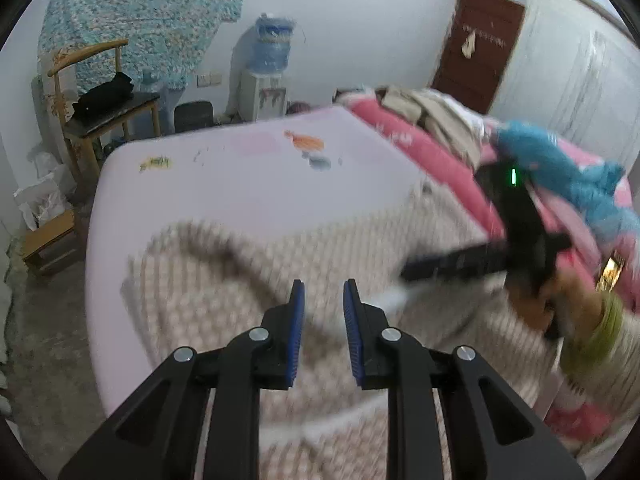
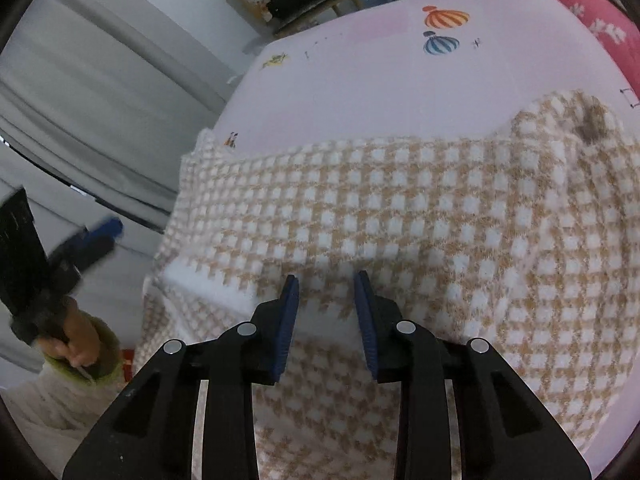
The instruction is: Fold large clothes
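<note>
A large beige-and-white houndstooth garment (image 2: 400, 208) lies spread on the pale pink bed sheet (image 2: 360, 92), partly folded, with a fold edge across its near part. It also shows blurred in the left wrist view (image 1: 248, 280). My left gripper (image 1: 323, 292) is open and empty, just above the garment. My right gripper (image 2: 326, 284) is open and empty, hovering over the garment near the fold. The right gripper also shows from the side in the left wrist view (image 1: 408, 270), and the left gripper shows at the left of the right wrist view (image 2: 100, 236).
A pink quilt (image 1: 420, 152) with piled clothes and a blue towel (image 1: 560, 168) lies along the bed's right side. A wooden chair (image 1: 100, 112), a water dispenser (image 1: 268, 76), a small stool (image 1: 48, 240) and a brown door (image 1: 476, 40) stand beyond the bed.
</note>
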### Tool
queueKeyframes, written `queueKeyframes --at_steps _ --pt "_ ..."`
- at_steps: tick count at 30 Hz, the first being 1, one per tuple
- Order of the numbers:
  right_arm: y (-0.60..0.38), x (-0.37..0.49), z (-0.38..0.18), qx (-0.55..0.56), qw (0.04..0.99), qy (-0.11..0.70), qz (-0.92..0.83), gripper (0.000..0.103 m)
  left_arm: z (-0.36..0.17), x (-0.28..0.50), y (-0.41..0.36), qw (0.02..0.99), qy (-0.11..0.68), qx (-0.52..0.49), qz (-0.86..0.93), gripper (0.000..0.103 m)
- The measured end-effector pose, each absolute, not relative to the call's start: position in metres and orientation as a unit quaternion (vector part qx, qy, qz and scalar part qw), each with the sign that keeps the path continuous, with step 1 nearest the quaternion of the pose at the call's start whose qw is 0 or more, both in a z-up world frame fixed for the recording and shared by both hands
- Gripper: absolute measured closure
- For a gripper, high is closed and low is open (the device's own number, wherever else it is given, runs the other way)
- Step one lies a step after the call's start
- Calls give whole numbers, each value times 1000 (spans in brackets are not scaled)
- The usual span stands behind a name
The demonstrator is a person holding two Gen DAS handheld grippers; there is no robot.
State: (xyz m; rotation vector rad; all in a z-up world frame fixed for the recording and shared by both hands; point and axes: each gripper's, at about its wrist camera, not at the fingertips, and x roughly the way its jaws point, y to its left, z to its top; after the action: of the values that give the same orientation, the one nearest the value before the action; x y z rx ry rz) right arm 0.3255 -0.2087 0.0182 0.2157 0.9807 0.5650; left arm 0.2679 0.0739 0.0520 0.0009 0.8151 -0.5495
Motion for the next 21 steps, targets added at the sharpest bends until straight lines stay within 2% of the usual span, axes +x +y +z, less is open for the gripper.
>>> queueKeyframes --at_steps 3,10,16,17,18,21 --pt "-199 319 20 104 843 461 257 72 52 296 53 883 389 -16 -263 83" --pt "-207 318 32 124 851 446 248 73 -19 371 35 849 487 -5 -205 83" --pt "-225 340 50 132 874 415 217 73 -19 380 33 853 478 9 -208 83" --pt "-221 348 48 115 881 412 202 73 -21 382 32 855 475 16 -208 84" --pt "-220 351 42 95 885 416 188 78 -22 382 31 856 473 21 -209 83" --pt "-208 359 25 63 887 425 169 79 -23 383 31 856 470 28 -215 83"
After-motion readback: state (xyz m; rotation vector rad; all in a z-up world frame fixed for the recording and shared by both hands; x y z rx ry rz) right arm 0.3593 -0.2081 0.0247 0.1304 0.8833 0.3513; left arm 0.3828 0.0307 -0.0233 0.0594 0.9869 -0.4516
